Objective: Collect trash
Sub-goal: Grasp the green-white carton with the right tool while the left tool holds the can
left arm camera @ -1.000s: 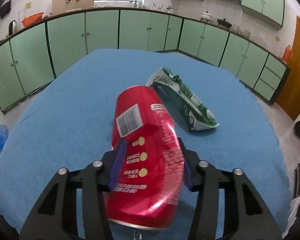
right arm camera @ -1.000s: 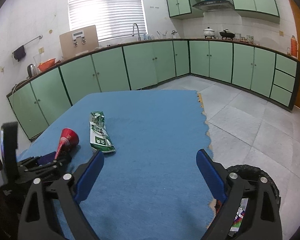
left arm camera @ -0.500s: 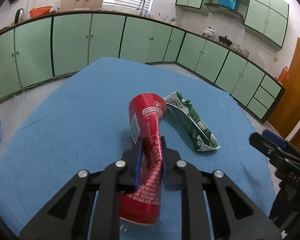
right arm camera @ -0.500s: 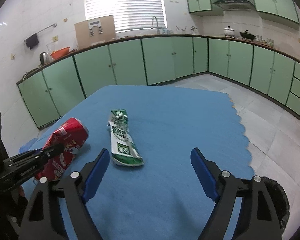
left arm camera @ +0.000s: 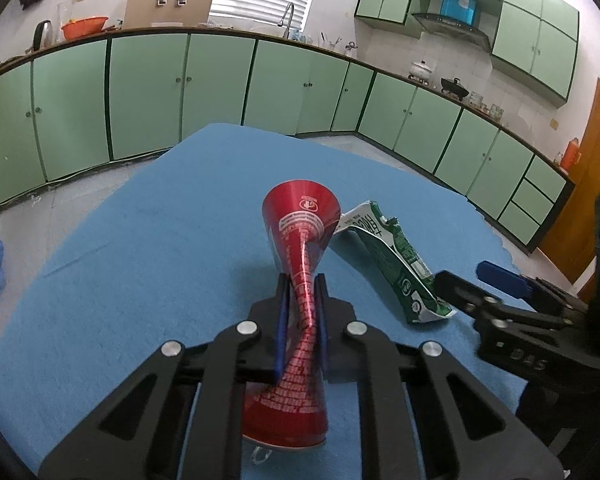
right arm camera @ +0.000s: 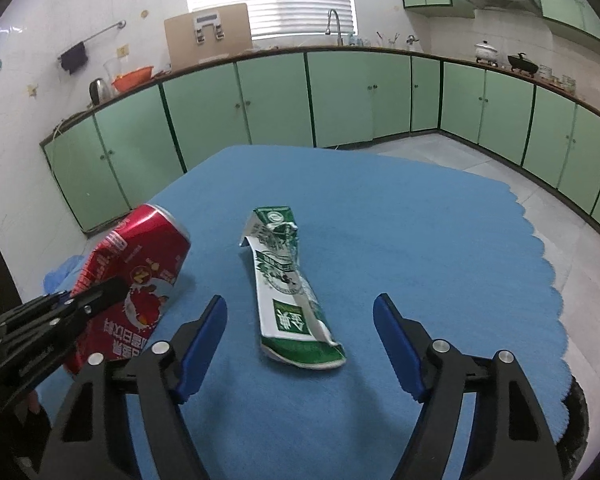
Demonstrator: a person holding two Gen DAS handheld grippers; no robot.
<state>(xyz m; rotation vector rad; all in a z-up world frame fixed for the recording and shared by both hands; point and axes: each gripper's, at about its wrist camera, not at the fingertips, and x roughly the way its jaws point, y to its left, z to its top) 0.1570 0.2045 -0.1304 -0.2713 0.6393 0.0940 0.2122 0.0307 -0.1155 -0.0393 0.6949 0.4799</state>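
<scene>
Trash on the blue counter [right arm camera: 420,216]: red can [left arm camera: 300,304] was crushed at its waist between the fully closed-in left gripper [left arm camera: 301,300], lifted off the cloth. Flattened green carton [right arm camera: 290,292] lay flat just ahead of the right gripper [right arm camera: 300,344], centred between its wide-apart, empty fingers, long axis running away from that gripper. Right was clearly nearer. Dark round rim [right arm camera: 578,412] at the counter's right edge, possibly a bin; contents hidden.
</scene>
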